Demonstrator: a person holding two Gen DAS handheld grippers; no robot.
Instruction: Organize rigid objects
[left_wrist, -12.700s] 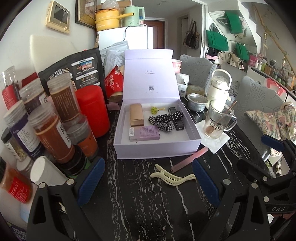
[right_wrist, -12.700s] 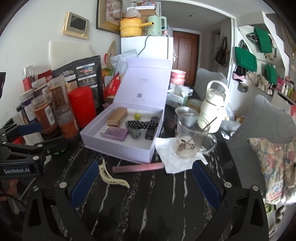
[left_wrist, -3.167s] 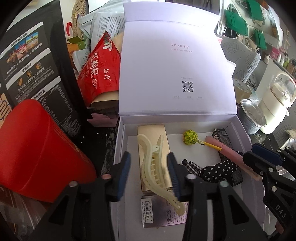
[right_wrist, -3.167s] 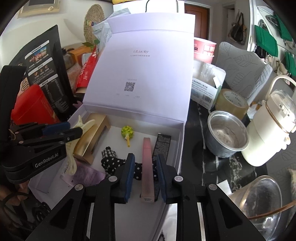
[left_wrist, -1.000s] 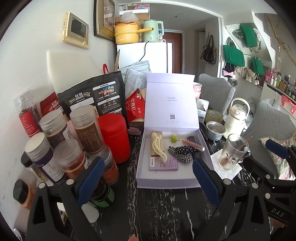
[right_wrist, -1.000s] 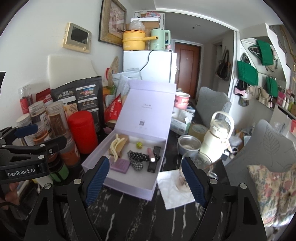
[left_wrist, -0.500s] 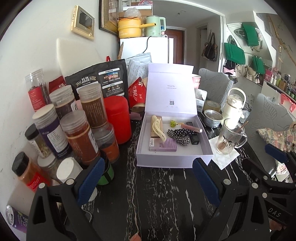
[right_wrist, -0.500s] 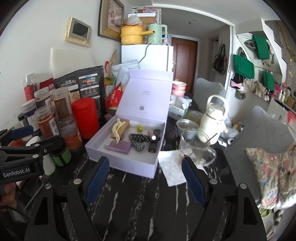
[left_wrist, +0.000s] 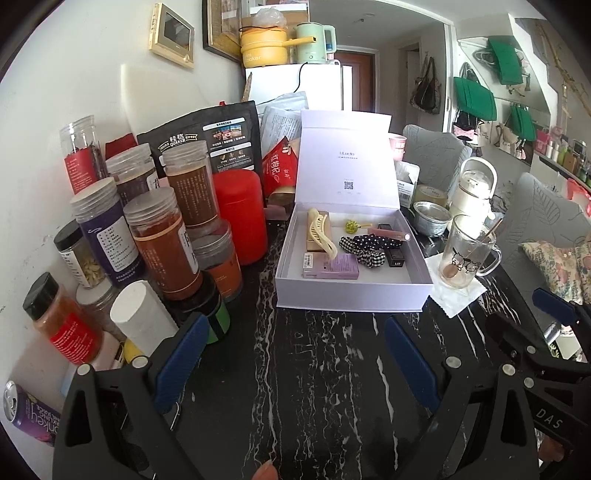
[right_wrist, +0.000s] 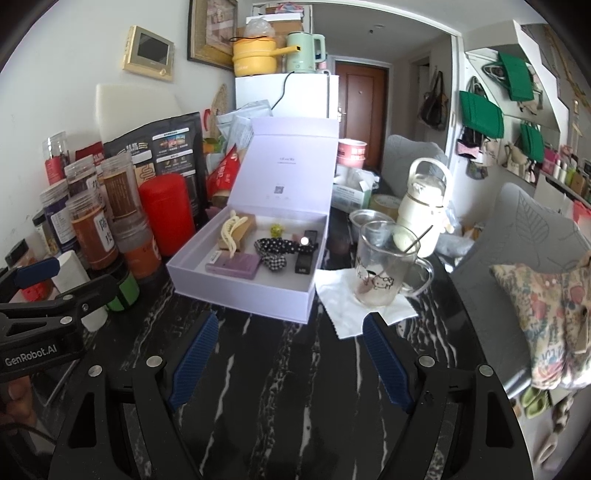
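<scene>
Both grippers pulled back w/ box farther off vs. earlier; left gripper (left_wrist: 291, 363) and right gripper (right_wrist: 286, 360) spread wide, holding nothing, over bare marble tabletop (left_wrist: 325, 369). Jars (left_wrist: 162, 240) crowd left; glass mug (right_wrist: 384, 266) right. Hair claw (left_wrist: 320, 232) lies in lavender box (left_wrist: 351, 295).

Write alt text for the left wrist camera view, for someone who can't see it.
An open lavender gift box sits on a black marble table, holding a cream hair claw, a polka-dot scrunchie and a pink stick. Spice jars crowd its left, a glass mug stands right, and the left gripper hangs open and empty in front.
</scene>
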